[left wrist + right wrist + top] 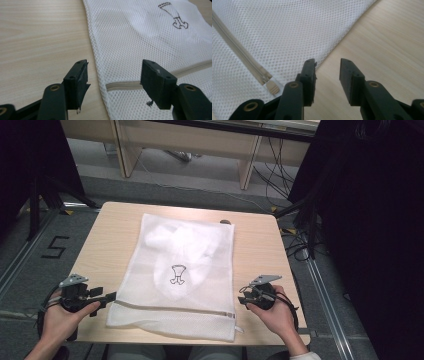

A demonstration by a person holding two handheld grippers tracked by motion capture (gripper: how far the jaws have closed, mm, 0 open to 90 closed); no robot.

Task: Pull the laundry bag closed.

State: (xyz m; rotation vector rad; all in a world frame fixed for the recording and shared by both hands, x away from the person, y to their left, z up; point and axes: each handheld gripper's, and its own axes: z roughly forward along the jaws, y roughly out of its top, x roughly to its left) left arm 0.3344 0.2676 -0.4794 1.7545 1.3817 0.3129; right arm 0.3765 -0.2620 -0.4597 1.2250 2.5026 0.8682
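A white mesh laundry bag (200,285) lies flat on the wooden table (110,235). Inside it is a white garment (185,242) with a small black drawing (177,274). A beige zipper (175,308) runs across the bag near its front edge. My left gripper (111,296) is at the bag's front left edge. It is open (115,68), with the zipper's end (122,85) and the bag's edge between the jaws. My right gripper (241,296) is open (328,63) just off the bag's right edge, over bare table. The zipper pull (272,87) lies to the left of its jaws.
A person's hands hold both grippers at the table's front corners. A small dark object (226,222) peeks out behind the bag's far edge. Beyond the table are wooden furniture (200,140), cables (300,245), dark stands, and a floor marking "5" (54,247).
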